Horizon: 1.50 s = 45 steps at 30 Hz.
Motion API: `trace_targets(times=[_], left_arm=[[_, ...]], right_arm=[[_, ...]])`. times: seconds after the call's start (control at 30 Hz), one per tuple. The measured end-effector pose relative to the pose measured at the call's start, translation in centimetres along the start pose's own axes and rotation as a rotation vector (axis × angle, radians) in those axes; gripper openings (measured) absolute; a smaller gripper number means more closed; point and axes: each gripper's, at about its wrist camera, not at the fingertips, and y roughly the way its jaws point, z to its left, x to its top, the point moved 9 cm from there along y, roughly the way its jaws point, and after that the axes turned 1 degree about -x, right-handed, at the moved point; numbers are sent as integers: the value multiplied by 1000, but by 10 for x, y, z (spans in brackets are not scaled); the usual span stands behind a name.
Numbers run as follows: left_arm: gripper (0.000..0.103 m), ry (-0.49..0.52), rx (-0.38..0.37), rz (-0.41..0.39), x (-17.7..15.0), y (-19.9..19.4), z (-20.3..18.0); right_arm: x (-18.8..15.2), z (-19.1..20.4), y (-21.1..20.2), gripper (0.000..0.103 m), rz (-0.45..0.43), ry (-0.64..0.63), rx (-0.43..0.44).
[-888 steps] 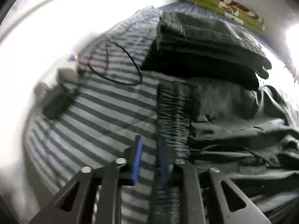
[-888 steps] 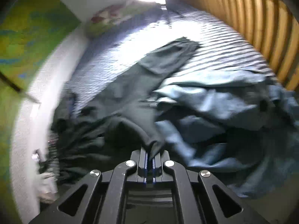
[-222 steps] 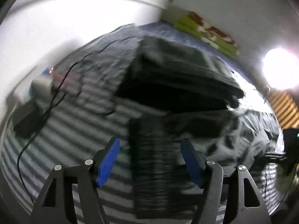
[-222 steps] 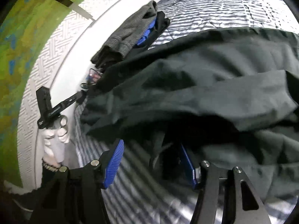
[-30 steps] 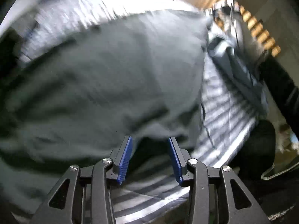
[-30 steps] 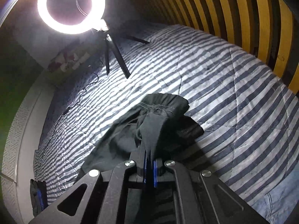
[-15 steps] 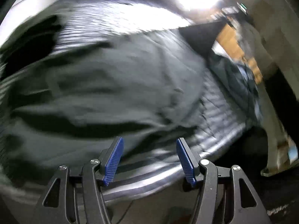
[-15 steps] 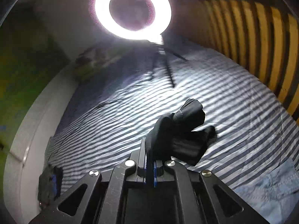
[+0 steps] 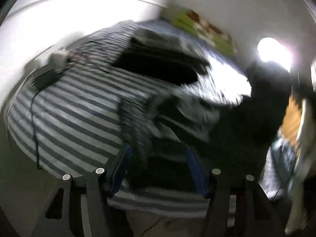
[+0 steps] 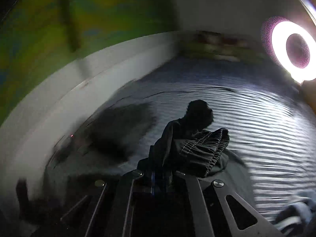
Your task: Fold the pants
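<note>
Dark pants bunched in the right gripper above a striped bed; the left gripper is spread and empty.

Nearest, the right gripper [image 10: 161,175] is clenched on the pants [image 10: 194,148], whose gathered elastic waistband [image 10: 205,150] droops limply. They look light, soft and floppy; the waistband seems the firmest hold. The left gripper [image 9: 158,169] grasps nothing, its jaws having just been widening. Beyond lie the striped bedspread [image 9: 75,118] and a folded pile [image 9: 164,59].

Dim, motion-blurred; ring light [image 10: 294,53] glare

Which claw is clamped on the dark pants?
The right claw: shut on the dark pants. The left claw stands open, pinching nothing.
</note>
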Motion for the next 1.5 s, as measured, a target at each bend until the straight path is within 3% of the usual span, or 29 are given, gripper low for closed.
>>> trace_targets(times=[0.1, 0.17, 0.3, 0.43, 0.6, 0.77, 0.93, 1.13, 1.23, 1.33, 1.4, 1.47, 1.5], left_arm=[[61, -121, -36, -57, 14, -5, 30], [61, -173, -70, -73, 20, -6, 40], [61, -168, -146, -59, 20, 3, 33], [61, -107, -231, -22, 17, 15, 11], [62, -6, -253, 71, 11, 31, -17], [67, -7, -287, 120, 13, 41, -25], [67, -55, -277, 135, 9, 39, -5], [67, -94, -266, 122, 7, 25, 3], [67, 12, -286, 113, 22, 15, -39], [68, 151, -270, 192, 31, 31, -90], [68, 259, -261, 330, 20, 60, -124], [68, 337, -157, 455, 5, 88, -126], [67, 350, -110, 476, 4, 93, -121]], right_arm=[[-62, 110, 38, 4, 69, -223, 37], [-107, 159, 59, 4, 102, -371, 10], [-170, 202, 79, 4, 121, -574, -43], [-192, 210, 79, 4, 90, -661, -125], [-198, 217, 75, 4, 17, -752, -215], [-213, 226, 80, 4, -35, -861, -323], [-230, 238, 92, 4, -131, -1127, -476], [-240, 239, 101, 4, -124, -1197, -470], [-245, 244, 101, 4, -111, -1205, -463], [-248, 250, 99, 4, -129, -1243, -469], [-248, 253, 98, 4, -125, -1244, -462], [-248, 252, 99, 5, -91, -1215, -430], [-250, 251, 100, 6, -76, -1199, -413]])
